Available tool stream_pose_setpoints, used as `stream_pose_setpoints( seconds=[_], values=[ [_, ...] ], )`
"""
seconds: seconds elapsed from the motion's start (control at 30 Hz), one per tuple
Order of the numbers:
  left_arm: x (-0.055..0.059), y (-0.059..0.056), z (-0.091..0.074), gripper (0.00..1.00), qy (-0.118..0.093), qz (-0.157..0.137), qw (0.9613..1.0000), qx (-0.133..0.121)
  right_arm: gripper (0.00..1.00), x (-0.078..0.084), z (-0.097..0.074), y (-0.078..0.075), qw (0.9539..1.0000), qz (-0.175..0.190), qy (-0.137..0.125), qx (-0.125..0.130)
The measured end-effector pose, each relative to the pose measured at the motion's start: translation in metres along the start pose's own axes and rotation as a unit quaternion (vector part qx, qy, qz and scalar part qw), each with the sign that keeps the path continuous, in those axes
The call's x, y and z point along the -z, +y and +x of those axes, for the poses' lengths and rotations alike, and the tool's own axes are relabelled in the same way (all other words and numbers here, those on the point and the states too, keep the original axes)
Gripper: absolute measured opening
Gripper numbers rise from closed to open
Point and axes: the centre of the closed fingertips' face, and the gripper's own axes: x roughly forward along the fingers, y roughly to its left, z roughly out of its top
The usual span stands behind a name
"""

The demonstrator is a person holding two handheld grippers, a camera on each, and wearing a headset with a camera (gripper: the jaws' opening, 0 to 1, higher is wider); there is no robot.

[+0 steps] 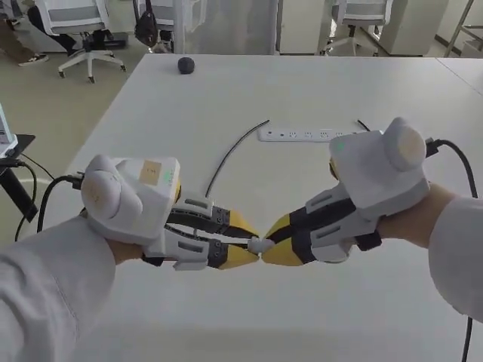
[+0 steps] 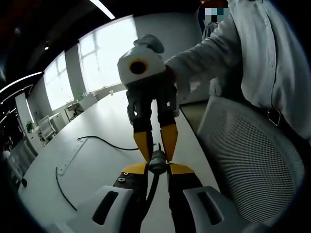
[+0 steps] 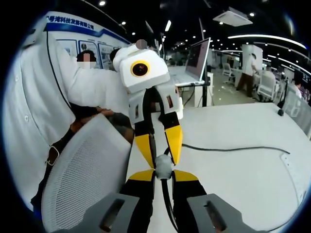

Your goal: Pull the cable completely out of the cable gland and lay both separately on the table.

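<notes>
Gland lower centre of head view, left gripper and right gripper both clenched on it, tip to tip — cable trails toward upper centre

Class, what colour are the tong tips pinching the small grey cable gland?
Yellow tong tips on the small grey cable gland; clearest in head view.

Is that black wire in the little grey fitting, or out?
In: the cable enters the cable gland gripped by left tongs and right tongs.

Left gripper: yellow-tipped jaws clamped on small grey round cable gland
Right gripper: jaws pinching the cable gland from opposite side
Thin black cable: lying across white table
</notes>
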Motion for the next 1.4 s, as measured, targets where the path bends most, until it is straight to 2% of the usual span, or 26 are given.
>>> stream_pose_setpoints(
  seconds=[0.43,0.53,0.6,0.7,1.0,1.1,1.2,1.33,1.4],
  values=[
    [0.002,-0.001,0.002,0.16,0.003,-0.001,1.0,0.003,0.09,0.003,0.0,0.001,1.0,0.005,0.007,0.0],
    [0.008,-0.004,0.003,0.16,0.016,0.001,0.9998,0.007,0.09,0.001,-0.002,0.003,0.9999,0.012,0.003,-0.004],
    [0.009,-0.004,0.003,0.16,0.016,0.0,0.9998,0.008,0.09,0.002,-0.002,0.003,0.9999,0.009,0.007,-0.005],
    [0.01,-0.004,0.003,0.15,0.015,-0.005,0.9999,0.006,0.11,0.007,-0.001,0.004,0.9997,0.012,0.02,-0.007],
    [0.012,-0.003,0.002,0.15,0.019,-0.005,0.9998,0.006,0.17,0.006,-0.003,0.003,0.9995,0.02,0.02,-0.011],
    [0.011,-0.005,0.002,0.15,0.022,-0.001,0.9997,0.008,0.21,0.008,-0.002,0.003,0.9984,0.038,0.027,-0.031],
    [0.011,-0.005,0.002,0.15,0.026,0.005,0.9996,0.01,0.21,0.01,-0.001,0.001,0.9979,0.04,0.036,-0.037],
    [0.01,-0.006,0.003,0.15,0.028,0.012,0.9994,0.014,0.22,0.011,-0.002,0.005,0.9937,0.075,0.049,-0.067],
    [0.009,-0.006,0.003,0.15,0.03,0.018,0.9993,0.015,0.22,0.008,-0.003,0.004,0.9928,0.077,0.049,-0.077]
  ],
)
